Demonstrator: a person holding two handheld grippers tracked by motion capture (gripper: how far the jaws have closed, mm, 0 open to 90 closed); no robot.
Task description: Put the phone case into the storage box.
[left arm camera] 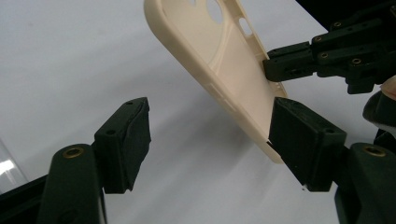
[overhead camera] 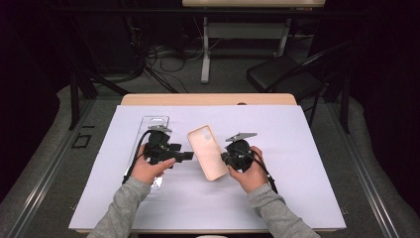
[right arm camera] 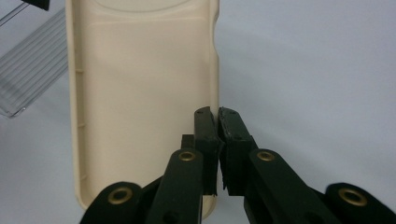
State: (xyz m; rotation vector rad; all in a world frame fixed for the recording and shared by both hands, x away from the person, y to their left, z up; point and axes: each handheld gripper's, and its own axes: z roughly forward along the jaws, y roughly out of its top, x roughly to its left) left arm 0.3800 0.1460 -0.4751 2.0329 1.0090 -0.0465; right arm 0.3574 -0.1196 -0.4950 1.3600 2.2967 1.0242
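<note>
Above the white mat (overhead camera: 297, 188), the right gripper (right arm camera: 217, 122) pinches the cream phone case (overhead camera: 207, 151) by its edge, while the left gripper (left arm camera: 210, 135), jaws apart, seemingly brushes its corner.

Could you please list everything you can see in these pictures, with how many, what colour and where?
Phone case: one, cream, mid-mat, tilted, one side edge pinched by the right gripper.
Clear plastic package: one, transparent, left part of the mat, beneath the left gripper.
Mat: one, white, covering most of the table.
Table: one, light wood, its far edge showing beyond the mat.
Folding chair: one, black, on the floor beyond the table's right end.
Cables: several, dark, on the floor behind the table.
Left gripper: one, black, fingers open around the case's lower edge.
Right gripper: one, black, fingers shut on the case's side wall.
Sleeves: two, grey.
</note>
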